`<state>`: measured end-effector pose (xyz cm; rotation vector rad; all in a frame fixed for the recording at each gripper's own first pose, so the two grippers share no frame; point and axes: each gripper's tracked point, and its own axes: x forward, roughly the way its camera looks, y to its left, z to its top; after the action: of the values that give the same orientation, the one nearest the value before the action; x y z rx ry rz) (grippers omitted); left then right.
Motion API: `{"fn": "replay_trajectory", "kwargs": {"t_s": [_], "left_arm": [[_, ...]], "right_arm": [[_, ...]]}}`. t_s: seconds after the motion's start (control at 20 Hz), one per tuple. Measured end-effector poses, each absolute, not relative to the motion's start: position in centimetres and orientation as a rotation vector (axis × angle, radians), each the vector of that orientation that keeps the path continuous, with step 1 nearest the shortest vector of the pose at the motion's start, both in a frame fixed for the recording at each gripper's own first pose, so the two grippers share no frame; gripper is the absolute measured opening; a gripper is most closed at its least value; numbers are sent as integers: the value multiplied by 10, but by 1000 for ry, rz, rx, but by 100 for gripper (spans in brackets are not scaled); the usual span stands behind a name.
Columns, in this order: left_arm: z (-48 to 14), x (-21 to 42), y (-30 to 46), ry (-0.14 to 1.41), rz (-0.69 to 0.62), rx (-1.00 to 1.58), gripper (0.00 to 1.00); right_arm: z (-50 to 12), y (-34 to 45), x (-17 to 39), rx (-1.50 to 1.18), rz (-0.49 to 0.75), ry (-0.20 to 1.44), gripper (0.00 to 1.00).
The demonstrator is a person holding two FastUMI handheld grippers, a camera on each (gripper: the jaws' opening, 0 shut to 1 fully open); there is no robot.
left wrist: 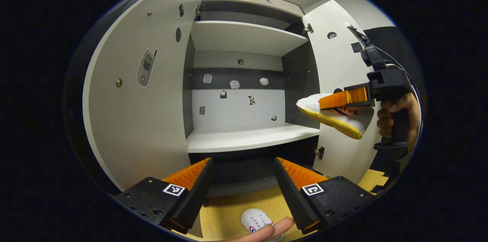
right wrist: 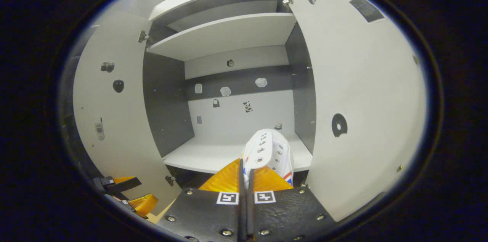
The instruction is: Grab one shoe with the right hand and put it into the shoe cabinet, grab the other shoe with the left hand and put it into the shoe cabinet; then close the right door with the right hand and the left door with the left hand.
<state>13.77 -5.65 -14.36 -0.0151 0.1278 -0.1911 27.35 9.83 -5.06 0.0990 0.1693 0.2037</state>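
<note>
A white shoe [left wrist: 335,114] is held aloft in the right tongs [right wrist: 246,175], pinched near its collar with both fingers drawn almost together on it, just in front of the open shoe cabinet [left wrist: 244,82]. In the right gripper view the shoe's long axis is seen pointing straight ahead along the tongs, toe toward the lower shelf [right wrist: 213,156], which lies ahead and slightly below; in the left gripper view the toe is seen close beside the inner face of the right door [left wrist: 339,63], still outside the compartment. Both doors are swung wide, the left door [left wrist: 145,101] standing well clear.

The left tongs [left wrist: 244,181] are held spread wide and nothing is gripped between them. The second shoe [left wrist: 257,220] is seen lying on the wooden tabletop [left wrist: 225,215] directly below and just short of those fingers, partly covered by a fingertip of the person's hand [left wrist: 267,231], so its lie cannot be told fully.

The coming move is judged to be a forward, slightly downward carry of the held shoe onto the lower shelf; the nearby right door is the likeliest snag.
</note>
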Motion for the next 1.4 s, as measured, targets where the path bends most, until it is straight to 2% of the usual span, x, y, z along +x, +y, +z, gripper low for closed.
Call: {"fn": "replay_trajectory", "kwargs": {"t_s": [0.3, 0.6, 0.8, 0.85, 0.95, 1.0, 1.15, 1.2, 1.4], "left_arm": [[-155, 139, -62, 169, -184, -41, 95], [-146, 139, -62, 137, -192, -36, 95], [-125, 144, -39, 51, -145, -2, 95], [-122, 142, -37, 45, -142, -15, 95], [-120, 141, -41, 41, -155, -56, 94], [-122, 140, -40, 46, -153, -58, 93], [-128, 140, -51, 67, -176, -43, 95], [-131, 138, -55, 79, -190, -50, 96], [-139, 139, -64, 112, -208, -70, 96]], "right_arm": [[-35, 124, 344, 22, 211, 170, 1], [-63, 152, 426, -93, 201, 175, 1], [-85, 146, 478, -107, 153, 179, 1], [-89, 140, 487, -91, 138, 185, 5], [-102, 131, 501, -66, 127, 208, 1], [-110, 129, 503, -52, 136, 230, 5], [-128, 129, 507, 35, 173, 279, 5], [-124, 131, 509, 69, 186, 268, 16], [-97, 120, 488, 140, 188, 193, 99]]}}
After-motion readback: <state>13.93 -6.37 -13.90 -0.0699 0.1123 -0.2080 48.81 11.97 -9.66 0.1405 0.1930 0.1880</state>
